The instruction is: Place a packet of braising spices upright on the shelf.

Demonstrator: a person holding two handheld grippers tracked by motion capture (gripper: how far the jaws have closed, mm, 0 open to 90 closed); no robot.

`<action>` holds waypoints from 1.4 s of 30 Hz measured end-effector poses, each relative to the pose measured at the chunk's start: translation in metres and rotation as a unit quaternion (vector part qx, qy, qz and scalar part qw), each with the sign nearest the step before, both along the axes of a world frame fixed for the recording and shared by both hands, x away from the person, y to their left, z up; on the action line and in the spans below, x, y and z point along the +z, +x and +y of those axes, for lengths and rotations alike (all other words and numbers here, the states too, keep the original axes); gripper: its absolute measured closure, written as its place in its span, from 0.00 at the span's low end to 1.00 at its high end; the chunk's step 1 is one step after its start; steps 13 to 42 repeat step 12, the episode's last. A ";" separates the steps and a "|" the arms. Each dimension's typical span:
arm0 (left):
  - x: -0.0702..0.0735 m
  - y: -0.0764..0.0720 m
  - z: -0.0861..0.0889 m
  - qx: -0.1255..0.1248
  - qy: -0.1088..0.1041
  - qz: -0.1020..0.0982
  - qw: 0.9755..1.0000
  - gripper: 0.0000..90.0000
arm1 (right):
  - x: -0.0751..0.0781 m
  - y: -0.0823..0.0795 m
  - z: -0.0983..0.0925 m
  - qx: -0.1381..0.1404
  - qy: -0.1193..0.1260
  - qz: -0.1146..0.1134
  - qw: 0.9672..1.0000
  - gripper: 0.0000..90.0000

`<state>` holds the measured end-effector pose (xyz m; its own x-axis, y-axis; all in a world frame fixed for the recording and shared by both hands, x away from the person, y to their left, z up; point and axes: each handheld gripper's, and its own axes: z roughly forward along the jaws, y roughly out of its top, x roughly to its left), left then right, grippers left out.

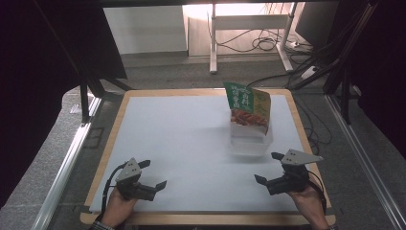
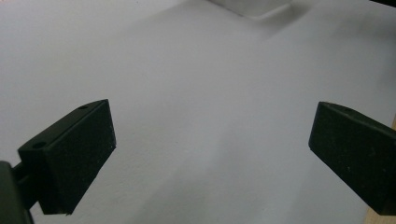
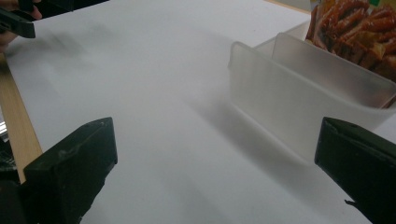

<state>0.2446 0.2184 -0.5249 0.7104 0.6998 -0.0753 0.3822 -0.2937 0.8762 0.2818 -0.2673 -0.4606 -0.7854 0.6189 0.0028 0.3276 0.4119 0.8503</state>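
The snack bag [image 1: 249, 106] stands upright inside the clear plastic bin [image 1: 251, 142], its printed top sticking well above the rim, and it looks to be parked there because the bin's walls prop it up; the bin itself sits on the far right part of the white mat [image 1: 182, 143]. Taking the bin as the marker, the right gripper [image 1: 269, 167] hovers just nearside of it and a little to its right, jaws spread wide with nothing between them, one tip pointing toward the bin's near wall [image 3: 280, 100], so I judge it is the one lined up to reach for the bag or the bin. That hand [image 1: 306, 199] is low over the mat's near edge, forearm coming straight in. The left gripper [image 1: 154, 175] is well apart from the bin, off to its left at the near edge, jaws likewise wide apart and empty over bare mat [image 2: 201, 116], held as if waiting.
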 end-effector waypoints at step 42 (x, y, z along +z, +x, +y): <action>0.000 0.000 -0.001 0.002 0.007 0.000 1.000 0.01 | -0.022 -0.001 -0.005 -0.003 -0.016 0.020 1.000 0.00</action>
